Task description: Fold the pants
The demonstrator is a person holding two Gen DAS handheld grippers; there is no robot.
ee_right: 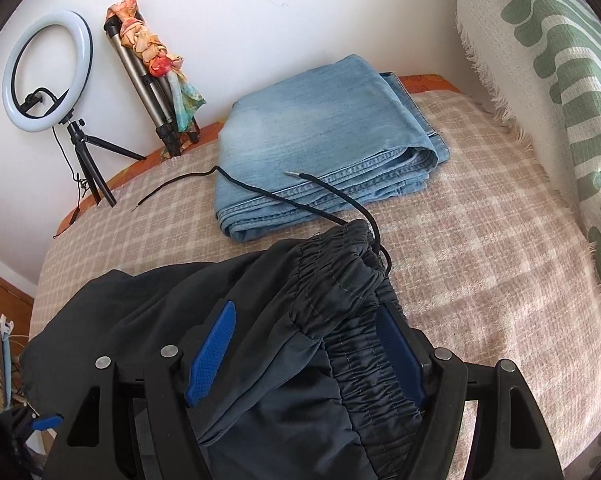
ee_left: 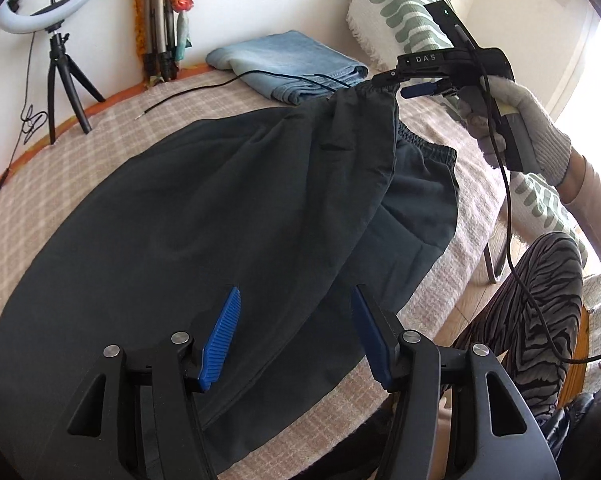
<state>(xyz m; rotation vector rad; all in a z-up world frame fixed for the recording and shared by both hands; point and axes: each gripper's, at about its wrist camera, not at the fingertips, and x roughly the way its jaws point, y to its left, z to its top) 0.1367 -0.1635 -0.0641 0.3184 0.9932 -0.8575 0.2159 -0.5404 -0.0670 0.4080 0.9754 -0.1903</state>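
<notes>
Dark pants (ee_left: pixel 204 216) lie spread on a checked bedcover (ee_left: pixel 112 120), waistband to the right. My left gripper (ee_left: pixel 296 324) is open and empty, hovering over the near edge of the pants. My right gripper (ee_left: pixel 384 82) holds the elastic waistband lifted above the bed. In the right wrist view the bunched waistband (ee_right: pixel 348 280) lies between and over the blue fingers (ee_right: pixel 212 352) of my right gripper (ee_right: pixel 304 328), which stand partly apart around the cloth. A black drawstring (ee_right: pixel 260 192) trails from the waistband across the bed.
Folded blue jeans (ee_right: pixel 324 148) lie at the far side of the bed. A ring light on a tripod (ee_right: pixel 48 80) and folded tripod legs (ee_right: pixel 152 92) stand by the wall. A green-patterned pillow (ee_right: pixel 560 80) is at the right. The person's leg (ee_left: pixel 540 300) is at the bed's right edge.
</notes>
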